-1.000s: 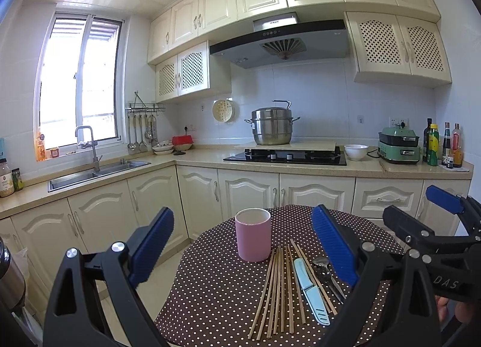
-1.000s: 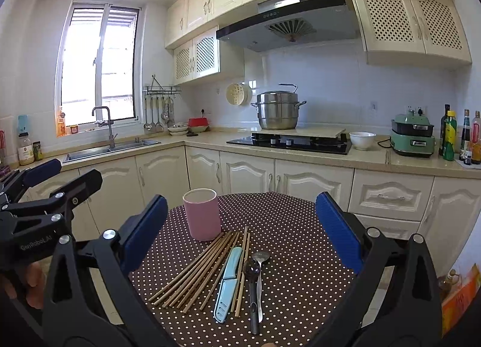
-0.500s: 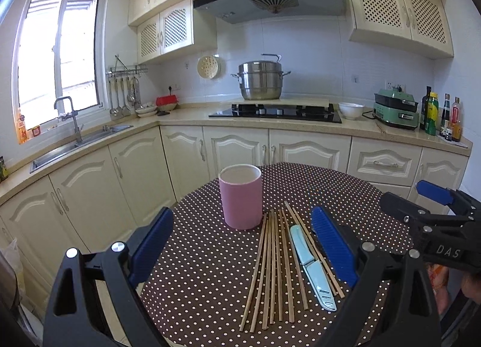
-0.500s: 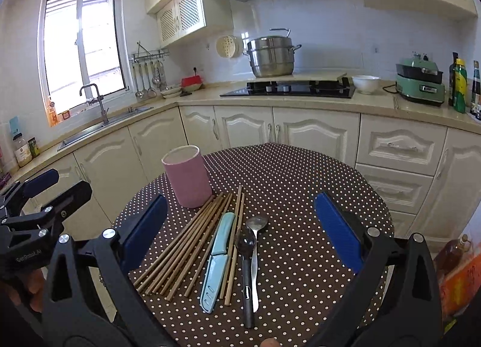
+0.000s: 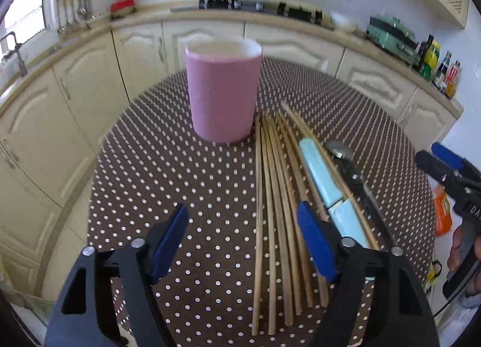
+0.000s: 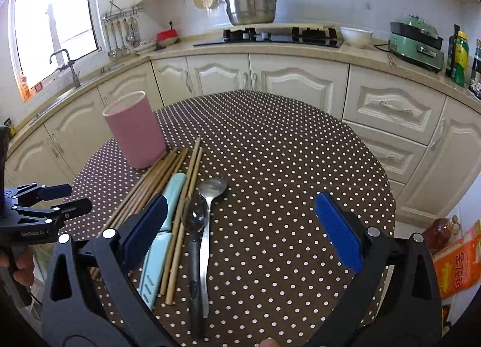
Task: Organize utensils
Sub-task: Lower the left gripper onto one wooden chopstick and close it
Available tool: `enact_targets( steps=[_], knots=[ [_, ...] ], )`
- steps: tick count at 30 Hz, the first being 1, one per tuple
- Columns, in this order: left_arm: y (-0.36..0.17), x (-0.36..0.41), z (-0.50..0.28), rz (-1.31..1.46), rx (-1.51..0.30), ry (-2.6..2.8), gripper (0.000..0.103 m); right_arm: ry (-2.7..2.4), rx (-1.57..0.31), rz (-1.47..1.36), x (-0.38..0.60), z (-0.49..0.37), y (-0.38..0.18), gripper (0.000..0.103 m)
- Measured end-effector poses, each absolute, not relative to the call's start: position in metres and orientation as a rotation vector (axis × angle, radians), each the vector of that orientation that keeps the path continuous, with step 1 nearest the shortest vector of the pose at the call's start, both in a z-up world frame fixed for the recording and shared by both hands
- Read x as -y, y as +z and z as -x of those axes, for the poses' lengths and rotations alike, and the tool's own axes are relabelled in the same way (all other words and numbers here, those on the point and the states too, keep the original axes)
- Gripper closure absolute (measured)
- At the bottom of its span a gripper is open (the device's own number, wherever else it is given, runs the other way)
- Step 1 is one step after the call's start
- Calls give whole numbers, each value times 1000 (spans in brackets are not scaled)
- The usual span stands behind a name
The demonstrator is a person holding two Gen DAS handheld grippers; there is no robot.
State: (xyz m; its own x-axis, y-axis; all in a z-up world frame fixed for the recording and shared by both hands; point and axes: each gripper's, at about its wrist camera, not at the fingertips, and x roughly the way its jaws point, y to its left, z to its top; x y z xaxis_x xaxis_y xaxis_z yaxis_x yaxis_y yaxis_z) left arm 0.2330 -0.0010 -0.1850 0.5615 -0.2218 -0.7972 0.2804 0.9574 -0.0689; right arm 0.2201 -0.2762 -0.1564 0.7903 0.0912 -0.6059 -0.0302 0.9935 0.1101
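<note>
A pink cup (image 5: 222, 91) stands upright on the dotted round table (image 5: 156, 166); it also shows in the right wrist view (image 6: 135, 133). Beside it lie several wooden chopsticks (image 5: 270, 211), a light blue sheathed knife (image 5: 327, 184), a silver spoon (image 6: 209, 226) and a dark spoon (image 6: 194, 241). My left gripper (image 5: 243, 241) is open and empty, low over the chopsticks. My right gripper (image 6: 240, 229) is open and empty above the spoons and knife (image 6: 163, 226).
Cream kitchen cabinets and counter curve behind the table, with a sink (image 6: 60, 82), a stove with a steel pot (image 6: 251, 4), a white bowl (image 6: 356, 36), a green cooker (image 6: 416, 42) and bottles. Orange bags (image 6: 457, 266) sit on the floor at right.
Both grippers have moved forward and tilted down toward the table. The cup and utensils now look much closer. Both stay open.
</note>
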Motion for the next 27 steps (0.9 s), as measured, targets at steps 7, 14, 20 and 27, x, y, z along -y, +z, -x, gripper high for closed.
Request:
enact_targets(
  steps=[7,14,20,27],
  knots=[
    [-217,11,-263,-159,-1031,-303,47,62,-700,-81,278,-231,-169,6],
    [-232,30,-289,-243,-1040,-298,49,73,-790,-66,281,-245,-186,6],
    [-223,47,-306,-229,-1049,-356,86,117,-875,-45,280,-258,-196,6],
    [-226,47,-297,-180,-1026,-329,97,134,-968,20,272,-274,-205,6]
  ],
)
